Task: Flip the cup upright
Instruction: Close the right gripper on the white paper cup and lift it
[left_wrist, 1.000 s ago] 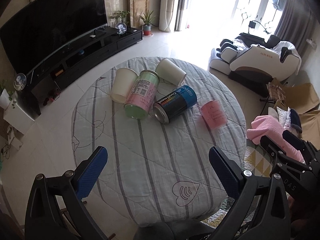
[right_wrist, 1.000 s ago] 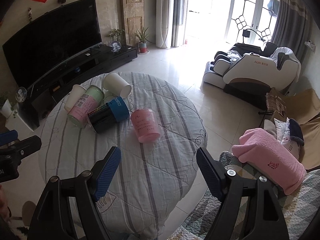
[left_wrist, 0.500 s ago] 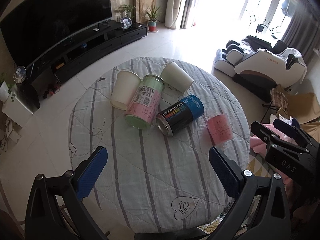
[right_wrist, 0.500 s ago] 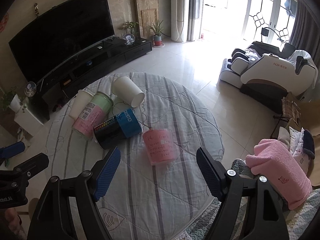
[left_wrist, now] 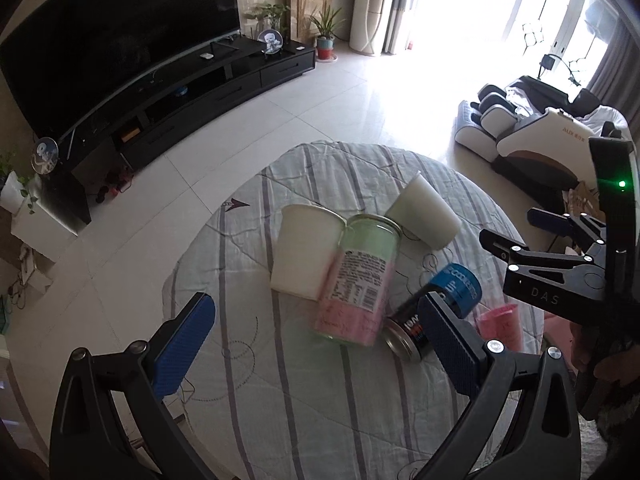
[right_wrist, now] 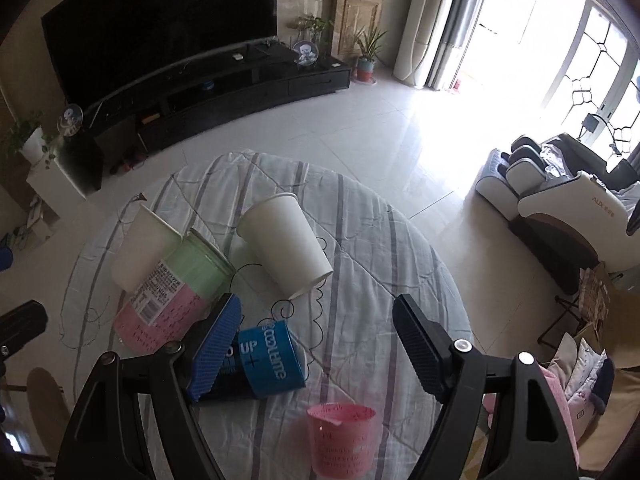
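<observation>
A small pink cup stands upside down on the striped cloth table, low between my right gripper's open fingers; it shows at the right in the left wrist view. Two white paper cups lie on their sides: one ahead of the right gripper, one at the left. My right gripper is open and empty above the pink cup. My left gripper is open and empty, above the table near the cans. The right gripper's body shows at the right in the left wrist view.
A pink-and-green can and a blue-and-black can lie on their sides among the cups. A TV unit stands beyond the table at the left. A massage chair stands at the right.
Both grippers have moved forward and lower over the table. The pink cup now sits low between the right gripper's fingers. Nothing has been grasped.
</observation>
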Motion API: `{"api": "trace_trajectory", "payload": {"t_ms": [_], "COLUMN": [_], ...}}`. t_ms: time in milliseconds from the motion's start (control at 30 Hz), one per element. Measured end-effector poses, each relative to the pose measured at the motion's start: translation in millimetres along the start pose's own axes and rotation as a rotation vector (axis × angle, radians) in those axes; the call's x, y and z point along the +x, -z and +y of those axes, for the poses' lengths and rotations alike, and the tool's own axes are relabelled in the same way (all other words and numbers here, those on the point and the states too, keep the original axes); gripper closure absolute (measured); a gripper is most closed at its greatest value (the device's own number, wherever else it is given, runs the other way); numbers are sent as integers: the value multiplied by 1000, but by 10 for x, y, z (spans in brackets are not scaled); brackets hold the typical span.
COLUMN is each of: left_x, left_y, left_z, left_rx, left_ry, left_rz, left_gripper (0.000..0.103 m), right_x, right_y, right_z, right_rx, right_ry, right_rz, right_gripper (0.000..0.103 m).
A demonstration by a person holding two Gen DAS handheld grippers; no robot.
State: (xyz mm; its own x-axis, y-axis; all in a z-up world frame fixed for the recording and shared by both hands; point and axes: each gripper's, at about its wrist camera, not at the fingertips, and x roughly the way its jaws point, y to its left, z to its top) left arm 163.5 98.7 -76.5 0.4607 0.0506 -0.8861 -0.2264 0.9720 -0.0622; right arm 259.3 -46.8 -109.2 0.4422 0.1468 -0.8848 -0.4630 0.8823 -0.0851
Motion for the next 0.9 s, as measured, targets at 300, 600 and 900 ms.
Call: {"api": "trace_trajectory", "payload": {"t_ms": [300,600,900], "left_x": [386,504,383], "left_y": [-190,-84,-72], "left_z": [258,394,399], "left_rx": [-64,-106,-99], "left_ry": [21,43,51], "left_rz": [72,125,104], "left_gripper": [0,0,0], "right_x": [860,1409,1081], "right_y": [-368,-468,-541], "right_z": [56,102,-126], "right_rx": [-59,-13,104], "right_ry": [-34,-116,-156], "right_rz": [164,278,237], "right_gripper": [23,38,38]}}
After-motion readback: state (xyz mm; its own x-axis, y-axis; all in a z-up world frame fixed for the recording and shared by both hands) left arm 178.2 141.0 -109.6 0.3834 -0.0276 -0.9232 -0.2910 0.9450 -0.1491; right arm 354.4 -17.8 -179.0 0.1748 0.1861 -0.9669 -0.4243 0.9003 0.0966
